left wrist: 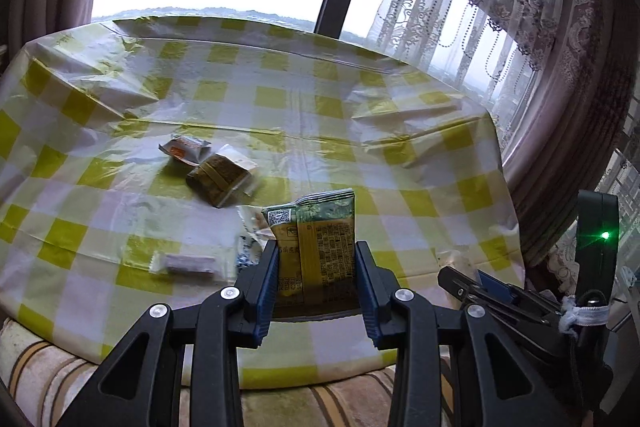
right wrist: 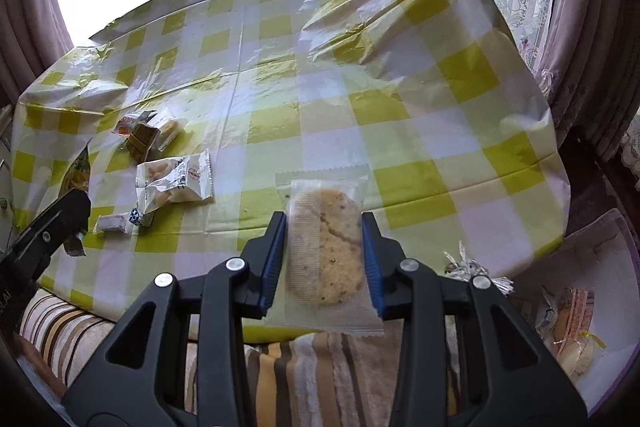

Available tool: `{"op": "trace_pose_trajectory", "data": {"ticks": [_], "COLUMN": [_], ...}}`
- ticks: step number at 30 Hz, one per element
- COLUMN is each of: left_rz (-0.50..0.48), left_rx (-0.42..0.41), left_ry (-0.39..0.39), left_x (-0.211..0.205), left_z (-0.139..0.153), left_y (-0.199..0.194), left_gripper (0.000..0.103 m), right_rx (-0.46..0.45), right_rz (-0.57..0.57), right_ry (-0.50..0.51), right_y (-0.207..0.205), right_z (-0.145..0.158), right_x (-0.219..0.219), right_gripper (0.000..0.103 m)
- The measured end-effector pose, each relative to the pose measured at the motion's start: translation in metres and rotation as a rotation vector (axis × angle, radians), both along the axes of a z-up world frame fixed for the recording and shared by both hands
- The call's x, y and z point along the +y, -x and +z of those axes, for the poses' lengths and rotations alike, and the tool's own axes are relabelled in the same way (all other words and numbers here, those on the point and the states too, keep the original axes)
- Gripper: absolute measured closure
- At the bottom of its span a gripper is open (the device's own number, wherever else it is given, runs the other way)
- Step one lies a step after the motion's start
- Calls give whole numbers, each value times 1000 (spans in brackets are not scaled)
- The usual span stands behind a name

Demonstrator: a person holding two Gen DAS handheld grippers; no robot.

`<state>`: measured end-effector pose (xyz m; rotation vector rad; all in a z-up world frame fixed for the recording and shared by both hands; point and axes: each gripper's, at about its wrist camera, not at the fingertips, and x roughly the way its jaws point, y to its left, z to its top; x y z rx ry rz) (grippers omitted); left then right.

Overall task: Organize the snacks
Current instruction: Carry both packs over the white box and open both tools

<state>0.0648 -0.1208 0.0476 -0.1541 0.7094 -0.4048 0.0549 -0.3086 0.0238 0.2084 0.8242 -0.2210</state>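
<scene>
My left jaws (left wrist: 316, 267) are clamped on a green and yellow foil snack packet (left wrist: 314, 247), held upright above the near edge of the bench (left wrist: 400, 147), which is draped in a glossy yellow and white checked plastic cloth. The packet's back faces me: a QR code at its upper left and a dense block of small print, too fine to read. My right jaws (right wrist: 325, 255) are closed on a clear plastic wrapper with a pale speckled round cookie (right wrist: 332, 247) inside, also lifted over the bench's near edge; I see no writing on it.

Snacks on the cloth to the left lie in a loose group: a silvery white packet with a red round mark (right wrist: 174, 179) showing pale pieces through it, a dark brown gold-banded packet (left wrist: 218, 179), a small orange and white packet (left wrist: 186, 149) touching it, and a small pinkish bar in clear wrap (left wrist: 186, 263). Their print is illegible. At far right a translucent container (right wrist: 576, 307) below the bench holds wrapped snacks.
</scene>
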Motion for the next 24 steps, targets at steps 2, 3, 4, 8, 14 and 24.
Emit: {"op": "trace_pose_trajectory", "data": {"ticks": [2, 3, 4, 8, 14, 24], "left_rz": [-24, -38, -51, -122, -244, -443], "left_rx": [2, 5, 9, 18, 40, 92], "left_ry": [1, 3, 6, 2, 1, 3], "left_x": [-11, -16, -21, -49, -91, -166], "left_z": [2, 3, 4, 5, 5, -1], "left_y": [6, 9, 12, 25, 40, 63], "left_gripper": [66, 66, 66, 66, 66, 66], "right_rx": [-4, -7, -10, -19, -9, 23], "right_rz": [-11, -20, -26, -59, -121, -285], "right_ry": [-5, -11, -14, -12, -4, -23], "right_y": [8, 13, 17, 39, 65, 110], "right_z": [4, 6, 7, 11, 7, -6], "right_x": [-9, -15, -21, -45, -86, -168], "right_gripper": [63, 63, 63, 63, 63, 62]}}
